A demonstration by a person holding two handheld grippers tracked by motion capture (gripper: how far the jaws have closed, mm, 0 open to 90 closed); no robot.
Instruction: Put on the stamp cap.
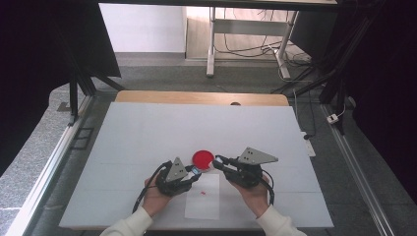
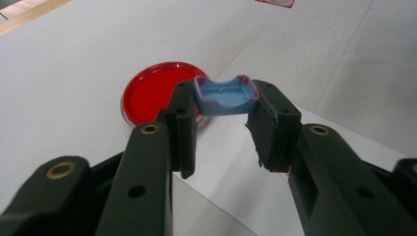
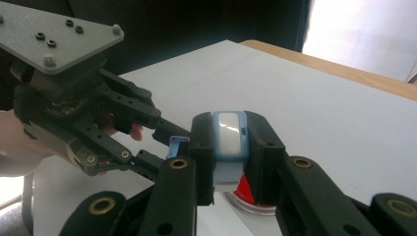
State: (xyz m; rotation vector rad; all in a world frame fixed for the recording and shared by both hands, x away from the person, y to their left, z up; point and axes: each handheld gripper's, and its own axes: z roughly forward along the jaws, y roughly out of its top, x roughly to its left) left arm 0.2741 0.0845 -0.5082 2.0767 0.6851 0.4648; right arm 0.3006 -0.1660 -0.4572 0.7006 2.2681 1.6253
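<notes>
White sheeting covers the counter (image 1: pixel 147 137), which has a wooden edge at its far side, with grey flooring and dark curtains around it. Near the person's side a round red shallow dish (image 1: pixel 202 158) sits on the counter, touching the far edge of a white sheet of paper (image 1: pixel 202 201) that bears a small red mark.

Seen from the high view, the left tongs (image 1: pixel 196 171) come in from the left of the dish and the right tongs (image 1: pixel 217 161) from its right, their tips close together just beside the dish.

In the left gripper view the left tongs (image 2: pixel 223 105) are clamped on a small blue plastic cap (image 2: pixel 225 96), hollow side toward the camera, with reddish stain along its rim; the red dish (image 2: pixel 157 91) lies just behind it.

In the right gripper view the right tongs (image 3: pixel 228 147) are closed on a blue-cased stamp body with a white face (image 3: pixel 229 135), held upright above the red dish (image 3: pixel 246 194). The left tongs (image 3: pixel 169 145) point toward it with the blue cap (image 3: pixel 177 146) between their tips, very near the stamp body; whether the two touch cannot be told.
</notes>
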